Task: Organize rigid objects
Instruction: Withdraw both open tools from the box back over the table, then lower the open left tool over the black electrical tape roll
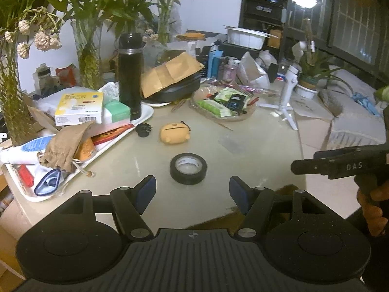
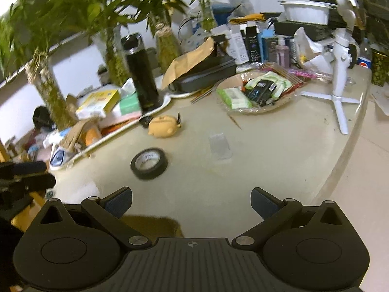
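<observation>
Beyond the black tape roll (image 1: 188,171): yellow case (image 1: 174,132), then flask (image 1: 129,75) | my left claw (image 1: 192,189) gapes empty before it | my right claw (image 2: 191,203) gapes empty beside it

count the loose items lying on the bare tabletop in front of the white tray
3, maybe more hidden: black tape roll nearest the left gripper; yellow pouch farther back; small black cap left of the pouch, beside the white tray.
</observation>
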`<state>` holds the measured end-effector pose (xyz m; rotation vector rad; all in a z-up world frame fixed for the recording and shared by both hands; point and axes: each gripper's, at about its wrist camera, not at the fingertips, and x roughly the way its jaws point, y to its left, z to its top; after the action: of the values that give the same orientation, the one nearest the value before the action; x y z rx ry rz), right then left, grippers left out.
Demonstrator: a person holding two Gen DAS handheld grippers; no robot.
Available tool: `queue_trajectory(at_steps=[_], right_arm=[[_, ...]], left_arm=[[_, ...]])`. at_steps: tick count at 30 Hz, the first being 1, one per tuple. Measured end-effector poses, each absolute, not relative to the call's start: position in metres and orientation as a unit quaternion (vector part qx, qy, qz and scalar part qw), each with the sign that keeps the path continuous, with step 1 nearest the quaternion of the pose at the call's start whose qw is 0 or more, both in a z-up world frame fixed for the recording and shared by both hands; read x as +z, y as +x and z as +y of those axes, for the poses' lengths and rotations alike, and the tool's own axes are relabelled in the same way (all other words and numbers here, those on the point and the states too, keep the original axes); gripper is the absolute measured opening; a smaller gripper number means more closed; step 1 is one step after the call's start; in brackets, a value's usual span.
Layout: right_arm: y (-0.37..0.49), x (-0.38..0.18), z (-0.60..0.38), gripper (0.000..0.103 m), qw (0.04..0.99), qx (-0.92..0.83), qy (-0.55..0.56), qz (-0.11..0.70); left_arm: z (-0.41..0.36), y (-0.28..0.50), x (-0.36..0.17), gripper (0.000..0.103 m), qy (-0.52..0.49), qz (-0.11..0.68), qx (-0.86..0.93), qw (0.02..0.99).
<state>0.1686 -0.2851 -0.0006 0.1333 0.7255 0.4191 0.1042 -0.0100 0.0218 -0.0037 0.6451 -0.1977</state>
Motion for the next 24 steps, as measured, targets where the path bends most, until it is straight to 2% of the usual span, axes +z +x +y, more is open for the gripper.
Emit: queue_trajectory(at_steps=[14,19,24], right_arm=[[0.198,-0.018,-0.277,0.103,0.913,0.196,0.018,0.358],[0.213,-0.021,-0.271,0.103,0.911,0.204,0.006,0.357],[0.229,-0.025,-0.265,0.103,0.909,0.213,0.000,0.360]], left_arm=[[-0.008,0.137,0.022,0.066,0.013,0.311,-0.107,0.944],[-0.004,0.153,0.018,0.066,-0.028,0.327,-0.125,0.936],[-0.010,0.167,0.014,0.066,0.001,0.328,-0.117,0.937]])
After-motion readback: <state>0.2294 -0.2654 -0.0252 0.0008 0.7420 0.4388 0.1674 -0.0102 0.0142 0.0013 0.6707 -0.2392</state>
